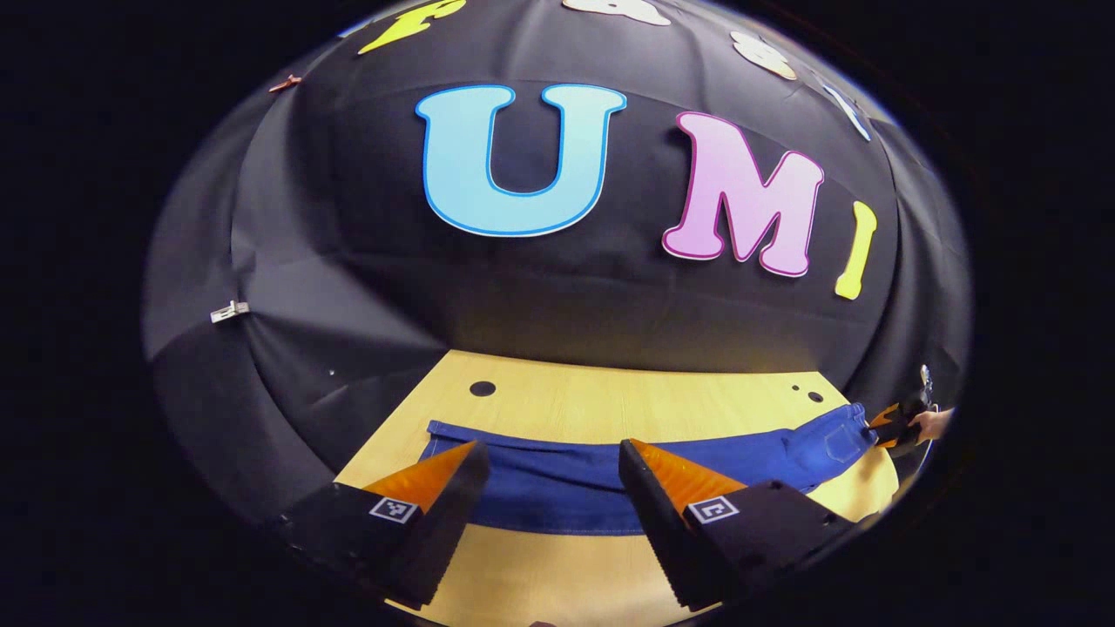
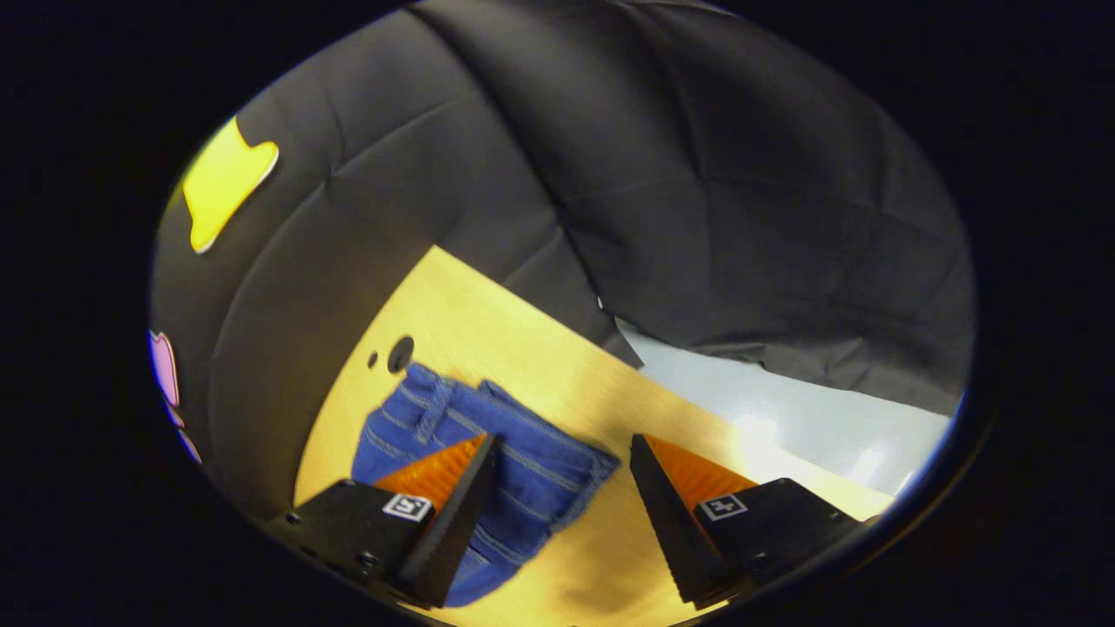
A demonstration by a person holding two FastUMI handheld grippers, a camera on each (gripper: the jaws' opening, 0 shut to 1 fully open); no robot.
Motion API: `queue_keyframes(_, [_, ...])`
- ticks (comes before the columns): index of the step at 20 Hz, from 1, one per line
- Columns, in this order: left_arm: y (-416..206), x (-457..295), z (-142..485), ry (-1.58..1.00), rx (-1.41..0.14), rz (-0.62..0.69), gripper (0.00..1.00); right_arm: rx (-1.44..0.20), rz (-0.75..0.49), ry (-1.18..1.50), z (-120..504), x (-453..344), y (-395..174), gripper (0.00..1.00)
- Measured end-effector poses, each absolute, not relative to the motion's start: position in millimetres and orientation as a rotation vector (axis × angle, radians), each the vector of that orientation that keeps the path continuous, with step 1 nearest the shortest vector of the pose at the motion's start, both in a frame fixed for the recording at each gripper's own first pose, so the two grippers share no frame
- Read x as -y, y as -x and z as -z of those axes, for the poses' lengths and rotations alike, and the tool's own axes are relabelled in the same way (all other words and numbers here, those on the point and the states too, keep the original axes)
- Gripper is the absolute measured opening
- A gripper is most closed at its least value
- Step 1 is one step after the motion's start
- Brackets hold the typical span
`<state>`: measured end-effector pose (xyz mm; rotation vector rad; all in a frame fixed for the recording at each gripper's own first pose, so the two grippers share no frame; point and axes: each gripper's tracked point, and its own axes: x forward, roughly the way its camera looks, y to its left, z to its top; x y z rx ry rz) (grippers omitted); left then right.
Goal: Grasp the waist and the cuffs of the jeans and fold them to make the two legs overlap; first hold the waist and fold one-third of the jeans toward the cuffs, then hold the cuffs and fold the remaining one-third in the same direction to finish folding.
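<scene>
both grippers gape above the jeans (image 1: 566,479), seemingly touching nothing.

bare table (image 1: 610,401) behind jeans (image 1: 557,483) — wall beyond

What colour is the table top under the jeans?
Light yellowish wood grain; the table shows best in the left gripper view, with the blue jeans on it.

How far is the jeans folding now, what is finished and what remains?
Done: the jeans lie as one narrow strip on the table, so the legs seem overlapped. In hand: the left gripper and right gripper hover open over them, the right at the waist. Left: both third folds.
</scene>
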<state>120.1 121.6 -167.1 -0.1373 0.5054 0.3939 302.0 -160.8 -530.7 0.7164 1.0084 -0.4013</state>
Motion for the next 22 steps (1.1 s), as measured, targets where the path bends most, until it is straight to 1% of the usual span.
queue_keyframes(1, [-118, -119, 169, 0.145, -0.509, -0.409, 0.97, -1.005, 0.398, -0.691, 535, 158, -304, 0.94])
queue_keyframes(3, [-113, -112, 170, 0.165, -0.508, -0.423, 0.96, -1.063, 0.364, -0.663, 541, 149, -298, 0.54])
queue_keyframes(5, [-107, -109, 170, 0.172, -0.501, -0.424, 0.97, -1.028, 0.359, -0.634, 538, 145, -308, 0.14])
queue_keyframes(6, [-103, -110, 170, 0.172, -0.499, -0.42, 0.97, -1.023, 0.336, -0.6, 537, 146, -306, 0.0])
queue_keyframes(7, [-97, -113, 170, 0.169, -0.505, -0.422, 0.96, -1.012, 0.315, -0.578, 531, 146, -306, 0.08])
queue_keyframes(10, [-80, -127, 167, 0.165, -0.509, -0.431, 0.97, -0.952, 0.284, -0.59, 499, 143, -314, 0.07])
queue_keyframes(11, [-76, -132, 163, 0.165, -0.5, -0.429, 0.97, -0.933, 0.263, -0.593, 486, 139, -316, 0.05])
queue_keyframes(15, [-62, -146, 159, 0.178, -0.48, -0.426, 0.97, -0.871, 0.166, -0.544, 433, 108, -326, 0.05])
queue_keyframes(18, [-55, -152, 160, 0.207, -0.471, -0.422, 0.97, -0.803, 0.063, -0.557, 377, 45, -344, 0.05])
queue_keyframes(21, [-47, -157, 160, 0.224, -0.46, -0.415, 0.96, -0.744, -0.089, -0.544, 324, -47, -352, 0.05])
queue_keyframes(22, [-42, -159, 163, 0.225, -0.463, -0.414, 0.97, -0.733, -0.15, -0.547, 310, -80, -346, 0.05])
